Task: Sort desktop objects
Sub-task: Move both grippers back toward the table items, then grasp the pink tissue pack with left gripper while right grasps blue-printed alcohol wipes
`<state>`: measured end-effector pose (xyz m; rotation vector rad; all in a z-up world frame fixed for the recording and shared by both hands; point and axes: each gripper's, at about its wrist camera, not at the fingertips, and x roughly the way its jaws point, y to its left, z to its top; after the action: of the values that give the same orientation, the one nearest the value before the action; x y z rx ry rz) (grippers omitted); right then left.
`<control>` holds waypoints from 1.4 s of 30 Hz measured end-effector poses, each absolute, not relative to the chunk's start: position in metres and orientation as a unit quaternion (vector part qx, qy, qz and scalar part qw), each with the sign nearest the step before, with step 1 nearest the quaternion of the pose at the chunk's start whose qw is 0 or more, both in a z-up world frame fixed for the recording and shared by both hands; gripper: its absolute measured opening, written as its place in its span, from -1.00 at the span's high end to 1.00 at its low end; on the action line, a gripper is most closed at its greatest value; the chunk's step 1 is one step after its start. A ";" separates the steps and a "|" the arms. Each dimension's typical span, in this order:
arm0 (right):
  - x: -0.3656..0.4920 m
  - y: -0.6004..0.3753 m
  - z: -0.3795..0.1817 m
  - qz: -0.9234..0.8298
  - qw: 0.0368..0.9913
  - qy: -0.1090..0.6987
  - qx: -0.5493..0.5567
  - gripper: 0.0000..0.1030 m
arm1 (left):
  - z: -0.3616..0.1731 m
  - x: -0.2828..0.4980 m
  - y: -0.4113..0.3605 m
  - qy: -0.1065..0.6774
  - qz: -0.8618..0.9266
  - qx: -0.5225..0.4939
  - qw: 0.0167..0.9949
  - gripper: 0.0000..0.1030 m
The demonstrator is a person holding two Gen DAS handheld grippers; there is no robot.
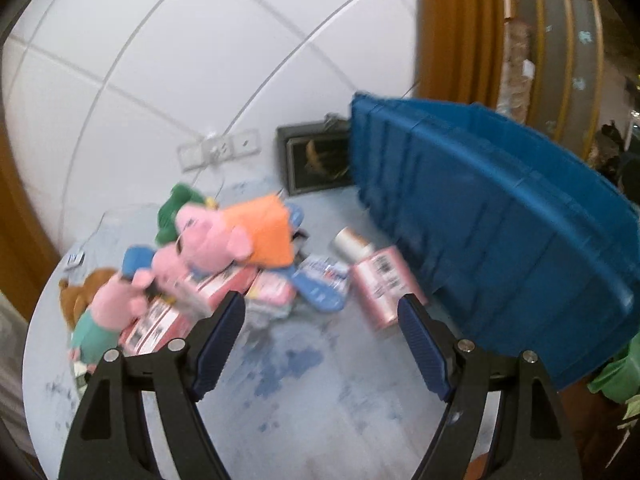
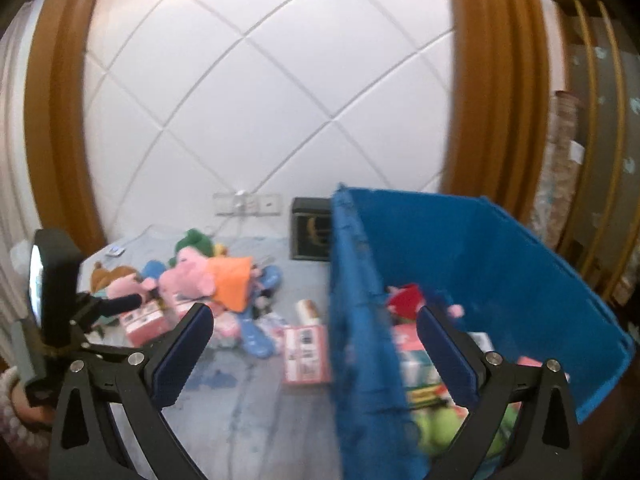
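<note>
Blue plastic fills the right side of both views: a crate (image 1: 500, 216) stands on the pale table (image 1: 312, 380), its outer wall facing the left wrist camera and its inside open to the right one. Motion blur softens everything. The left gripper (image 1: 322, 306) hangs wide apart over bare tabletop with nothing between its fingers. The right gripper (image 2: 314, 318) is spread fully, straddling the crate's near wall and gripping nothing. Inside the crate a red-clad toy (image 2: 406, 300), some boxes and something green at the bottom are partly hidden by the right finger and too smeared to name. On the table, well left of the crate, a heap of soft toys lies tangled: a pink pig in an orange dress (image 1: 236, 236), a green toy half hidden behind it, a brown one cut off at the edge. Pink boxes (image 1: 384, 284) lie near the crate's wall, labels unreadable
</note>
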<state>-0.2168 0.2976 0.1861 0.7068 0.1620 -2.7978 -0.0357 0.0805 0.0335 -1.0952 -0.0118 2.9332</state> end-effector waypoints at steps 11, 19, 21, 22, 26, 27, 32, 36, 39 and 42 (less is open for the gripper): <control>-0.275 0.238 0.114 -0.926 0.166 0.064 0.332 -1.00 | -0.045 -0.055 0.013 -0.031 0.902 -0.429 -0.036 -0.52; -0.327 0.227 0.058 -0.898 0.171 0.053 0.402 -1.00 | -0.086 -0.078 -0.023 -0.051 0.881 -0.465 -0.066 -0.52; -0.337 0.223 0.048 -0.891 0.175 0.051 0.415 -1.00 | -0.096 -0.084 -0.034 -0.057 0.874 -0.477 -0.077 -0.52; -0.343 0.222 0.042 -0.888 0.177 0.050 0.422 -1.00 | -0.101 -0.087 -0.041 -0.059 0.869 -0.484 -0.083 -0.52; -0.367 0.213 0.018 -0.873 0.179 0.048 0.452 -1.00 | -0.117 -0.099 -0.075 -0.066 0.856 -0.499 -0.115 -0.52; -0.371 0.212 0.014 -0.870 0.179 0.047 0.457 -1.00 | -0.119 -0.102 -0.085 -0.068 0.854 -0.500 -0.125 -0.52; -0.396 0.203 -0.011 -0.855 0.173 0.048 0.487 -1.00 | -0.141 -0.125 -0.132 -0.059 0.836 -0.523 -0.153 -0.52; -0.414 0.201 -0.032 -0.844 0.154 0.051 0.511 -1.00 | -0.158 -0.146 -0.151 -0.032 0.823 -0.545 -0.158 -0.53; -0.428 0.202 -0.046 -0.837 0.138 0.051 0.528 -1.00 | -0.171 -0.162 -0.157 -0.010 0.815 -0.560 -0.151 -0.53; -0.438 0.203 -0.060 -0.830 0.121 0.052 0.541 -1.00 | -0.180 -0.175 -0.158 0.005 0.812 -0.565 -0.146 -0.77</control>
<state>-0.4381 0.2033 -0.0603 1.5815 0.1508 -2.4255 -0.1745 -0.1576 -0.1797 -1.9613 0.0175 2.8188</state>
